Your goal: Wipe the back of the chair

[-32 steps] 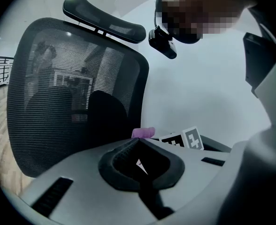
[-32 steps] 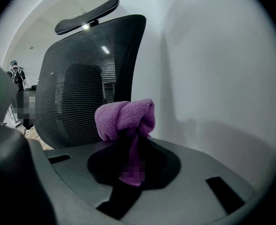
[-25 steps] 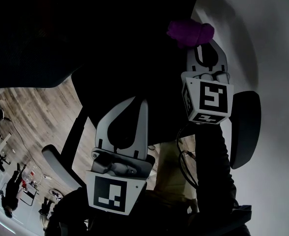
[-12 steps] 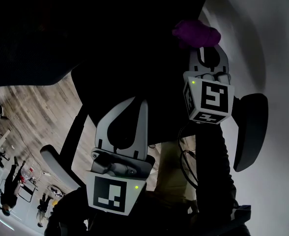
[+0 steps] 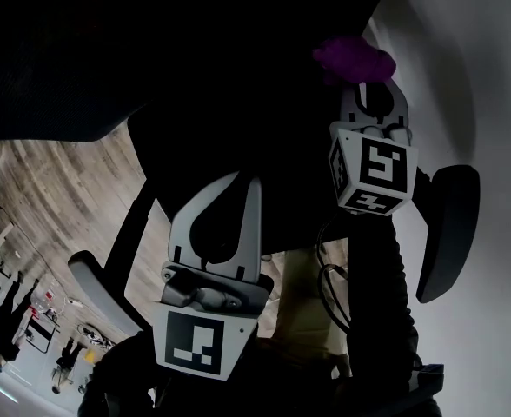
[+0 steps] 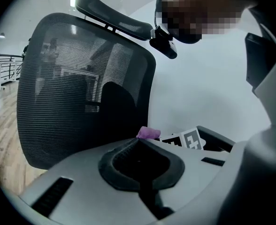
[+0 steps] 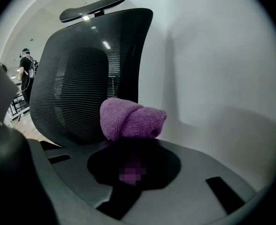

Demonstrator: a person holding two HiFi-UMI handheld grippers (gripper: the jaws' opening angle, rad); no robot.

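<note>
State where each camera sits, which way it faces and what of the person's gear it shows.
Head view: from above, facing steeply down; left gripper and right gripper show.
Left gripper view: on the left gripper, facing along its shut fingers at the mesh chair back.
Right gripper view: on the right gripper, facing the chair back; its fingers clamp the purple cloth.
Shared: chair back and purple cloth appear in both gripper views.
</note>
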